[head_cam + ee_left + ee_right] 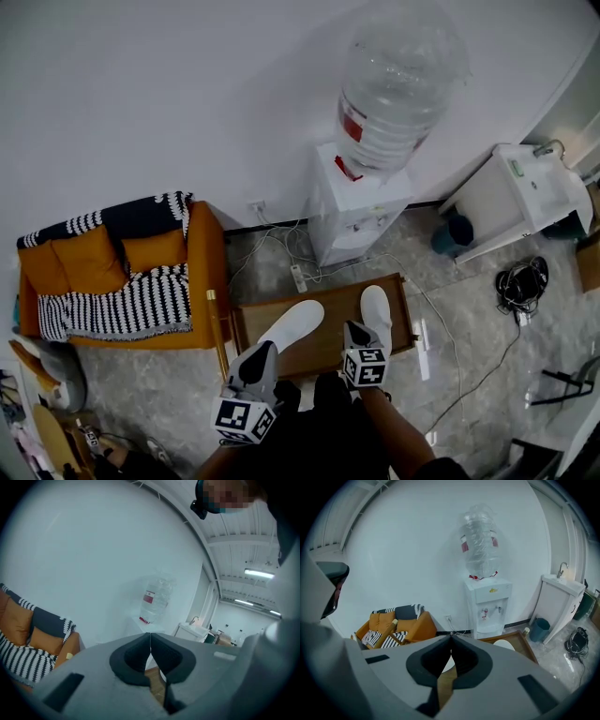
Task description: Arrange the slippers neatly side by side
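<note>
Slippers come as a pair here, both on the low brown wooden table at your feet. The left-hand white slipper, rounded and smooth-skinned, lies slanted with its toe swung inward. The right-hand white slipper lies nearly straight, with bare wood between them, so they are not yet parallel.

Your left gripper has its dark padded jaws pressed together on nothing, and your right gripper is the same, tips meeting with only table and slipper visible beyond.

The risks look like these. Closed jaws can only push. The wood looks polished and the slippers look light (foam or soft rubber, at a guess), so a firm nudge could spin one or slide it over the table's low raised rim. Pushing the slanted one at the heel alone would probably swing its toe into its partner. If you grip instead, the soft upper may squash and slip.
</note>
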